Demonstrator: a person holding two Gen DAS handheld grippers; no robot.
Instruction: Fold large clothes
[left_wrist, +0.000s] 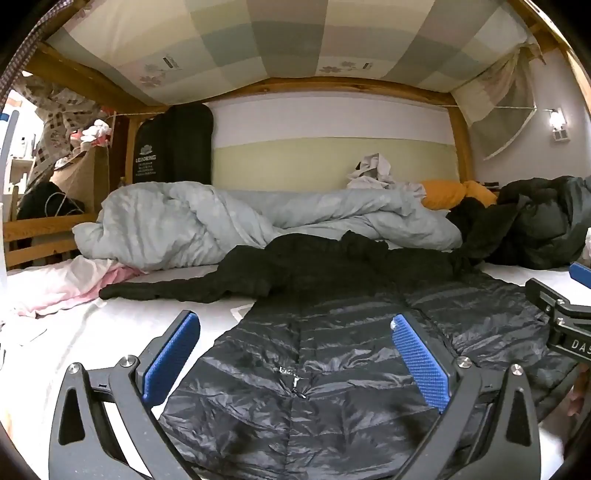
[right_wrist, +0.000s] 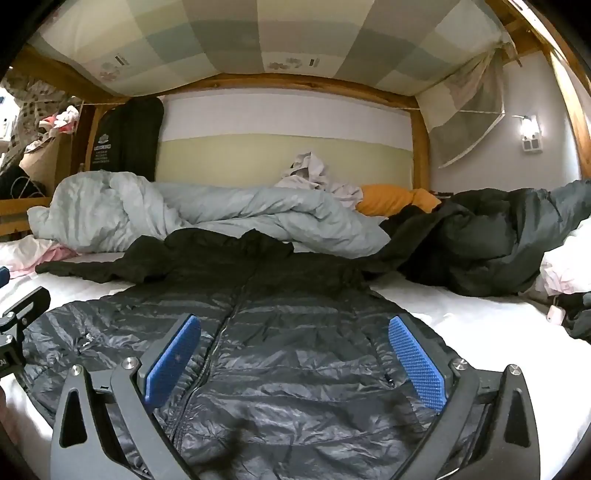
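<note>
Black quilted puffer jacket (left_wrist: 332, 354), shiny, lightly crinkled nylon. Spread flat, front side up, on white bed sheet (left_wrist: 110, 325). Zip (right_wrist: 221, 332) closed, running down the middle. Hem end nearest, lying below and between the wide-spread blue pads of the left gripper (left_wrist: 295, 354) and of the right gripper (right_wrist: 295, 354); neither touches it visibly. Collar end farthest from both. One sleeve (left_wrist: 166, 288) stretched out to the left, beyond the left tongs, matte and rumpled. Other sleeve's position unclear.
</note>
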